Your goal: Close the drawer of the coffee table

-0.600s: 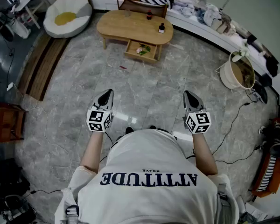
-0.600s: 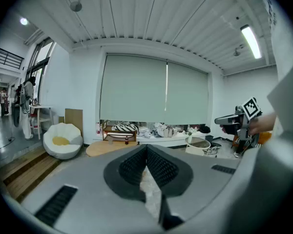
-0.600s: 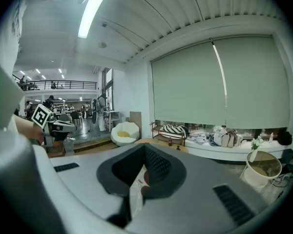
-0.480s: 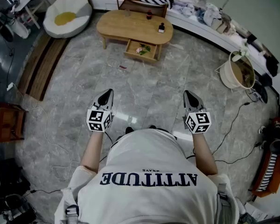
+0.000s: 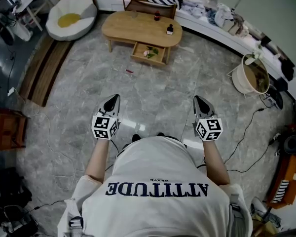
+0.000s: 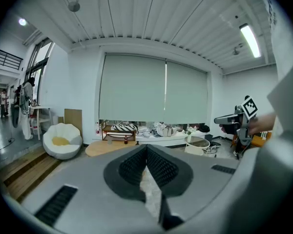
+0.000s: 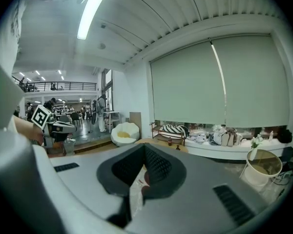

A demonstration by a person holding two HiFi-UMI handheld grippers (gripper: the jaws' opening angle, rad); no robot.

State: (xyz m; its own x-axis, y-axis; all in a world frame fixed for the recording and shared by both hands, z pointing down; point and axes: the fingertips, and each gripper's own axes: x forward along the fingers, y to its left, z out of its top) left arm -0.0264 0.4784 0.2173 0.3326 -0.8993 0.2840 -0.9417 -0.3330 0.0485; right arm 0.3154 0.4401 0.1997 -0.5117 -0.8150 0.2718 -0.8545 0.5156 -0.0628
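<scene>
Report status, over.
Shut and empty: left gripper, right gripper. Open drawer well ahead. Small red scrap on floor between.

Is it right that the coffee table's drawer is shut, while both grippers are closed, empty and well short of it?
No: the head view shows the drawer pulled out of the coffee table, with small things inside. The left gripper and right gripper are indeed closed, empty and well short of it.
</scene>
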